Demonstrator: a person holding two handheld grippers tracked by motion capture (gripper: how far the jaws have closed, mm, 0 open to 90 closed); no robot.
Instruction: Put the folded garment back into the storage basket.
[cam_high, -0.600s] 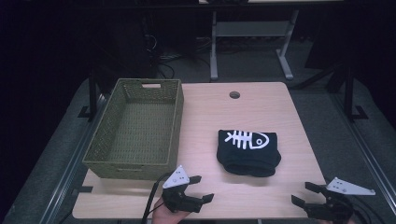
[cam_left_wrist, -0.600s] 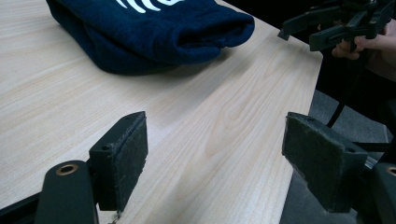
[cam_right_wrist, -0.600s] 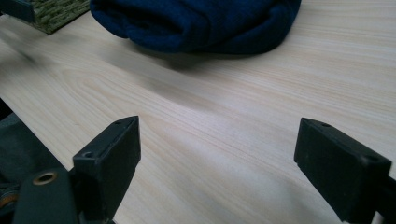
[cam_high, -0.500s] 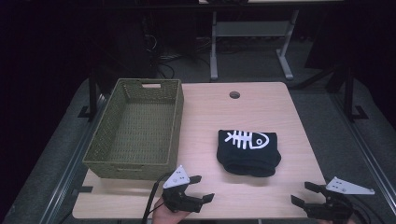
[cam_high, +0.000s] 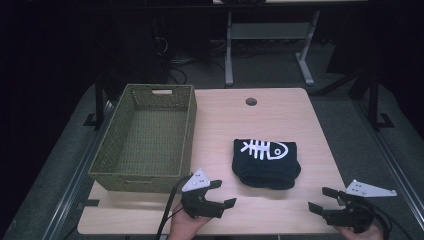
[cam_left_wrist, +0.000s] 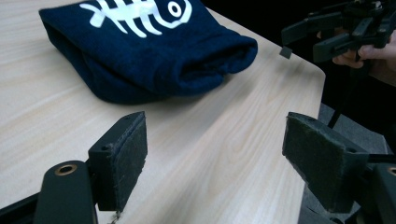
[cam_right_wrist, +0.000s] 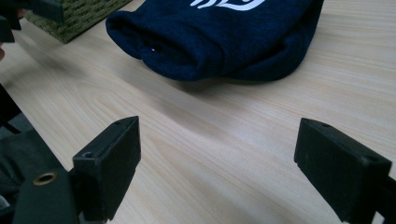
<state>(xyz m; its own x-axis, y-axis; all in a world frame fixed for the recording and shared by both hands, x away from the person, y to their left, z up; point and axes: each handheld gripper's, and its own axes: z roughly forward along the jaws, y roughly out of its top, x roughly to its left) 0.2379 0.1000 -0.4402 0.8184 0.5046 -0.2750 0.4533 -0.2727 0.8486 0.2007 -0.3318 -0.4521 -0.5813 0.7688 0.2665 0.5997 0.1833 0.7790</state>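
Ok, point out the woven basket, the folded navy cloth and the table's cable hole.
woven basket (cam_high: 107, 165), high view, left wall.
folded navy cloth (cam_high: 265, 167), high view, plain middle.
cable hole (cam_high: 251, 101), high view, centre.

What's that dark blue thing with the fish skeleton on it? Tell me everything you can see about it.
The folded dark blue garment looks like soft knit or fleece cloth, with a white fish-skeleton print on its top face. It lies flat in a rounded bundle on the wooden table, right of the woven basket and apart from it. Its rolled folds face the person's edge. Nothing but the table touches it; both tongs are open and short of it.
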